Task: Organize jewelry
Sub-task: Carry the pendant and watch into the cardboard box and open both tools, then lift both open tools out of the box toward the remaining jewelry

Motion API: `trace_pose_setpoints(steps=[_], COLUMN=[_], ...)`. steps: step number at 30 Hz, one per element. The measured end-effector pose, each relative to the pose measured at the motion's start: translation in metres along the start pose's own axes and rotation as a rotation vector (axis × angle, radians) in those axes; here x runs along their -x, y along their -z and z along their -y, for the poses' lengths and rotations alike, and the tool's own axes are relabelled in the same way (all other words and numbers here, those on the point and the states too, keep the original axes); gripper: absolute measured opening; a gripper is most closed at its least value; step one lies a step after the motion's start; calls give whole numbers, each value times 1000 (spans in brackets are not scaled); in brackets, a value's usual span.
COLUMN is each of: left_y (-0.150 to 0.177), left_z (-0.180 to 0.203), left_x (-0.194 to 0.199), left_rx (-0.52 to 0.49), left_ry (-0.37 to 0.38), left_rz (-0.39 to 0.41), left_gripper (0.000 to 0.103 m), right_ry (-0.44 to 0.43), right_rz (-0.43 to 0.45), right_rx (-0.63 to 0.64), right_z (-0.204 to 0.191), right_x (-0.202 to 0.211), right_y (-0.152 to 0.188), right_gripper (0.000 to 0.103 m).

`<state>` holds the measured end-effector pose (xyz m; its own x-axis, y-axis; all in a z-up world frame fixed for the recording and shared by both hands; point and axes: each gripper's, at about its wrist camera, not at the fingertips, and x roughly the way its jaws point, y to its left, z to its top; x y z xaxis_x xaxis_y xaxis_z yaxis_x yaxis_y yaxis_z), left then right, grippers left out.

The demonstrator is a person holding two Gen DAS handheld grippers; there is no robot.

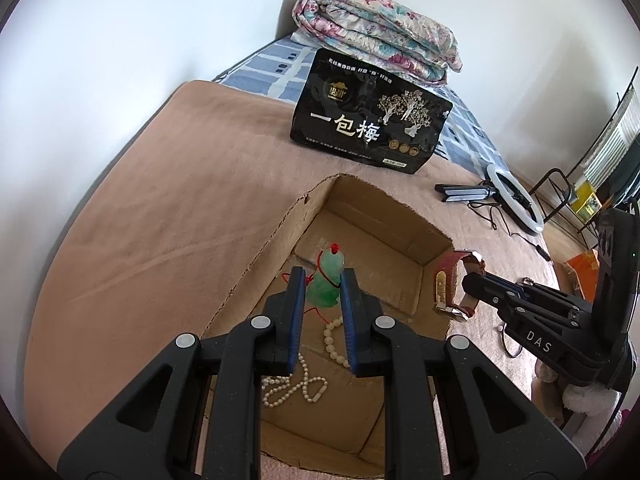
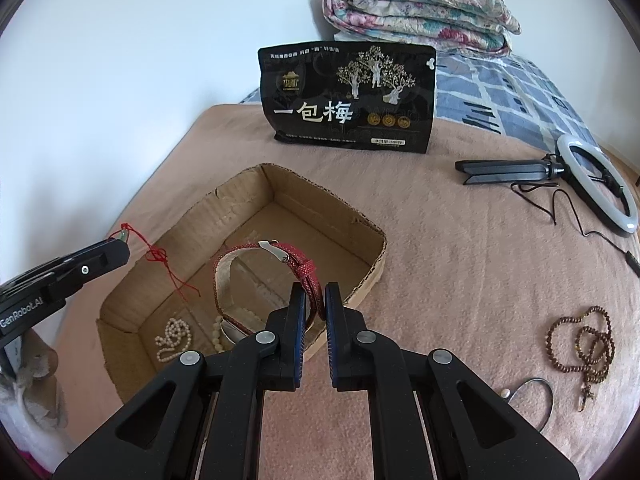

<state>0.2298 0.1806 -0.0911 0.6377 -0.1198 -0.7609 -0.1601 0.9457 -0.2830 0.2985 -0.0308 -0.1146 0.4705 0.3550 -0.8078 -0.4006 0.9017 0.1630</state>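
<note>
An open cardboard box (image 1: 416, 216) (image 2: 372, 276) lies on the pink blanket. My left gripper (image 1: 323, 286) is shut on a green jade pendant (image 1: 326, 280) with a red cord (image 2: 168, 268), held over the box. My right gripper (image 2: 316, 292) (image 1: 470, 284) is shut on the strap of a red watch (image 2: 276, 256) (image 1: 450, 284), which hangs above the box's right edge. Inside the box lie a pearl necklace (image 1: 294, 386) (image 2: 174, 338) and a string of larger cream beads (image 1: 332, 340).
A black snack bag (image 2: 348, 98) stands behind the box, a folded floral quilt (image 2: 420, 12) beyond it. A ring light on a tripod (image 2: 600, 184) lies at the right. Brown prayer beads (image 2: 588, 344) and a thin metal bangle (image 2: 536, 400) lie on the blanket right of my right gripper.
</note>
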Motion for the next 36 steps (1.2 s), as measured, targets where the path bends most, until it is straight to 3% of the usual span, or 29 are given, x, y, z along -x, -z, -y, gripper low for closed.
trace_pose_setpoints(steps=[7,9,10,11,12,13,21,36], left_y=[-1,0,0,0,-1,-1,-2,2], left_z=[4,3,2,2,1,0,2,40], left_x=[-3,-4,-3,-2,-1,0,2,15], left_rx=[-6,4,10,16,20,24,23,-42], left_ry=[-11,-12,-15,-20,-23,-24,-20,21], left_rz=[-6,-14,-8,4,10,14,16,53], left_gripper=[17,36,52,59,61,61,62,61], right_ry=[-26,-35,-46,-49,-48,-44,-16,51], right_rz=[-6,-1,4,6,12,24,28,58], right_rx=[-33,-41,-50,-56,-61,-62,-55,-33], right_z=[2,3,4,5,6,7,13,41], right_x=[-4,-3,-3,-2,0,2,9,44], right_y=[1,1,0,0,0,0,1,12], right_gripper=[14,19,27,32,45,53,61,62])
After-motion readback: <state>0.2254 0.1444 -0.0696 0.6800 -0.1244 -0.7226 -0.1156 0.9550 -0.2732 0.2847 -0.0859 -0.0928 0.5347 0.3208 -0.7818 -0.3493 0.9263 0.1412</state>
